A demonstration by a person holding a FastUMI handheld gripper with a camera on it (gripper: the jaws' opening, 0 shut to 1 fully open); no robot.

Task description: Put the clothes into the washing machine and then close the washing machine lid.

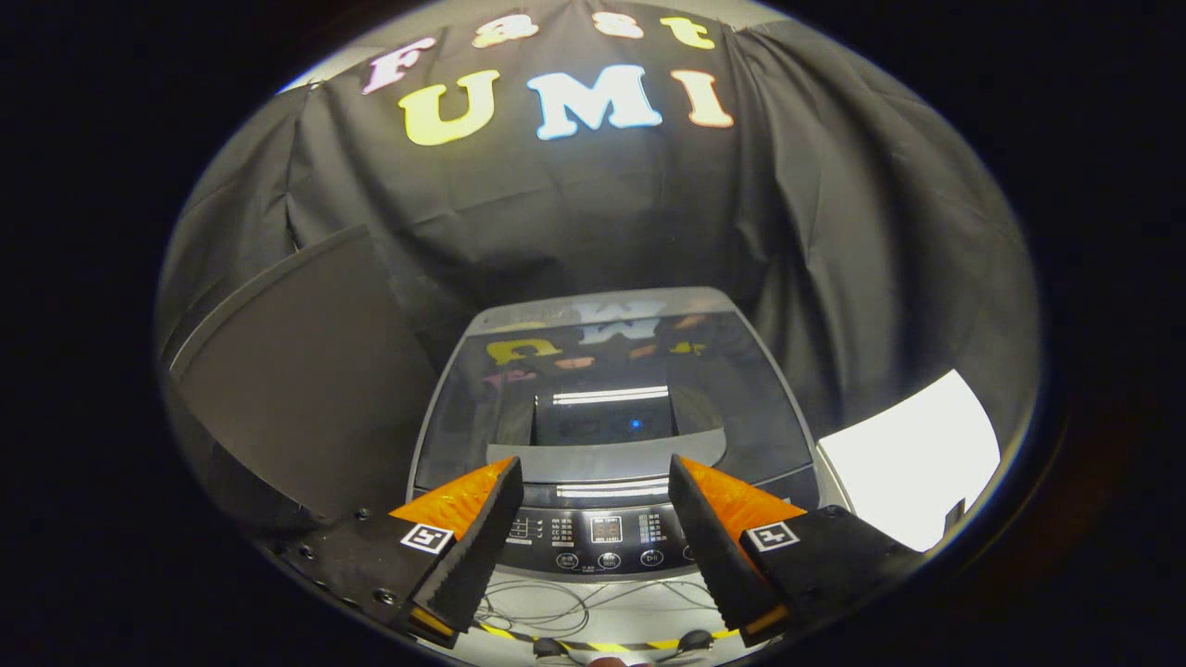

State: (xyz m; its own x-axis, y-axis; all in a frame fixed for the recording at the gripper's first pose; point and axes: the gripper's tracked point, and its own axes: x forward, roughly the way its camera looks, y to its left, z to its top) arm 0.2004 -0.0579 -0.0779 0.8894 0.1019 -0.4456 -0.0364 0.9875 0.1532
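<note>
Dark glass, glossy enough to mirror the booth wall, covers the lid [611, 389] of the top-loading washing machine [611, 445], and that lid lies flat and shut over the tub. The machine stands ahead of and below the gripper [596, 482], so the view looks down along the fingers onto its top. The jaws stand apart with nothing between them; through the gap shows the near edge of the lid and the control panel [602, 537] with its row of round buttons at the front of the machine.

No clothes can be made out on the lid, on the panel or beside the machine, so where the garments lie cannot be told from here. With the lid down and nothing in the jaws, my judgement is that either the load is already inside and the closing is done, or nothing has begun; the picture does not settle which.

Left of the machine a large grey flat panel [296, 389] leans up at a tilt, close beside its side wall. Right of the machine a bright white surface [917, 463] glares, too washed out to name. On the floor in front of the machine, below the control panel, loose thin cables [547, 611] curl, and a strip of yellow-and-black tape [593, 644] runs across.

The open jaws held high and centred over the front edge suit a pause, clear of the glass.
</note>
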